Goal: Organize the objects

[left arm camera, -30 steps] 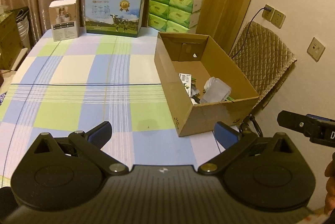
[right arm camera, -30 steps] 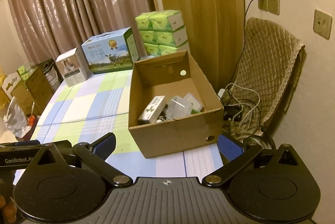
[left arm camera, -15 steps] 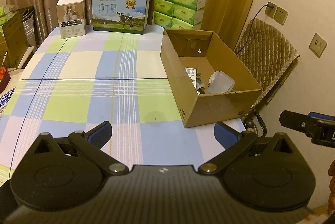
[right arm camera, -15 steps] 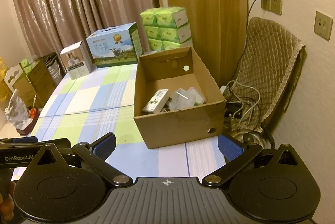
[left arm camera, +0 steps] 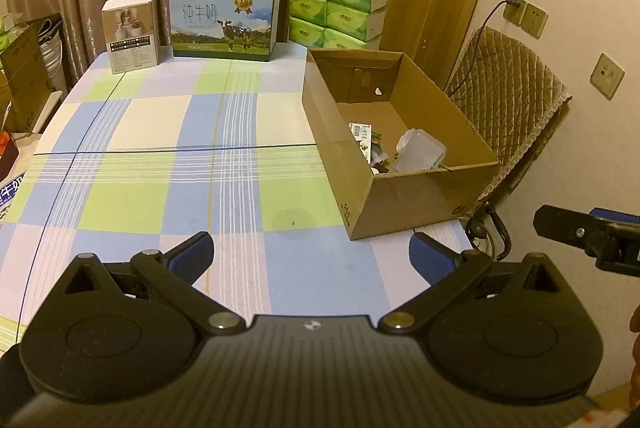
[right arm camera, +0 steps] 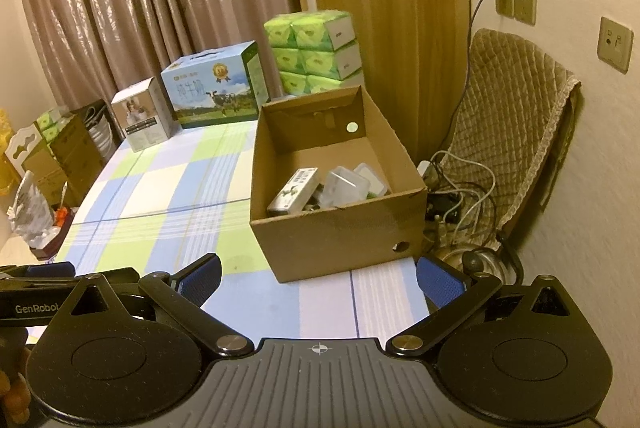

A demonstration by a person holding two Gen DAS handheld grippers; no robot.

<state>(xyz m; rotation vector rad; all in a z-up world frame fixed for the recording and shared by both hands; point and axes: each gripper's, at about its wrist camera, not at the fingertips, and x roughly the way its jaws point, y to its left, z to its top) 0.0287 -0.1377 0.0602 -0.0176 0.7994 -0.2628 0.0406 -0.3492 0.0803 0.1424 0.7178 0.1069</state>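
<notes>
An open cardboard box [left arm camera: 416, 195] [right arm camera: 336, 236] stands on the right side of the checked table [left arm camera: 168, 163] [right arm camera: 160, 195]. Inside it lie a clear plastic container [left arm camera: 420, 149] [right arm camera: 346, 185], a small printed carton [right arm camera: 294, 189] [left arm camera: 362, 131] and other small items. My left gripper [left arm camera: 312, 256] is open above the table's near edge, with nothing between its blue pads. My right gripper [right arm camera: 318, 278] is open too, just in front of the box's near wall, holding nothing. The right gripper's body [left arm camera: 588, 236] shows at the left wrist view's right edge.
At the table's far end stand a blue milk carton box [left arm camera: 224, 19] [right arm camera: 216, 91], a small white box [left arm camera: 130, 31] [right arm camera: 142, 113] and stacked green tissue packs [left arm camera: 338, 5] [right arm camera: 316, 47]. A quilted chair [left arm camera: 504, 95] [right arm camera: 512, 115] and cables [right arm camera: 460, 195] sit right of the table.
Both grippers have drawn back and risen, so the box and table look farther away. Both stay open and hold nothing.
</notes>
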